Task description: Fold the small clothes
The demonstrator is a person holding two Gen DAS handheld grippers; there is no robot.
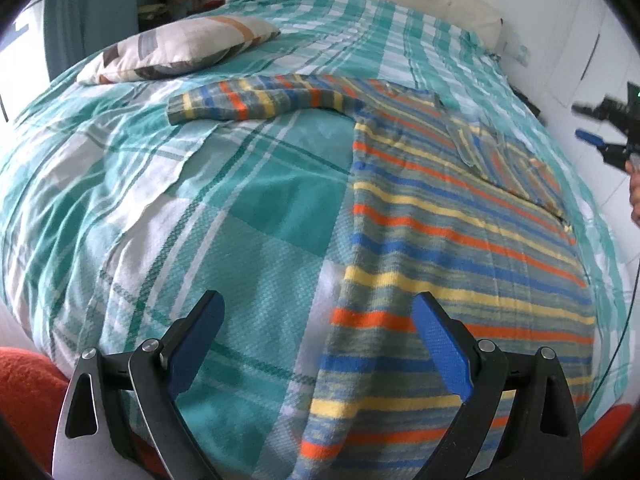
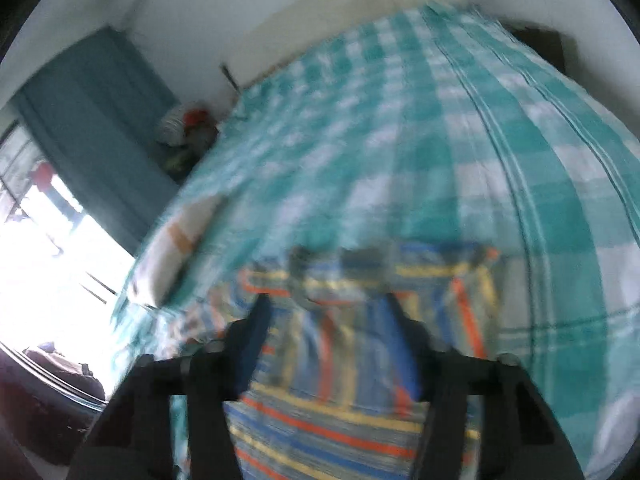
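Striped sweater (image 1: 460,240) lies flat on bed, L sleeve out sideways, R sleeve folded across chest.

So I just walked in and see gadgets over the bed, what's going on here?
A person is folding a striped long-sleeved shirt spread on the green checked bedspread. One sleeve is already folded across its body; the other sleeve lies stretched toward the pillow. The left gripper hovers open at the hem, holding nothing. The right gripper is open above the shirt's far side, in a blurred view.
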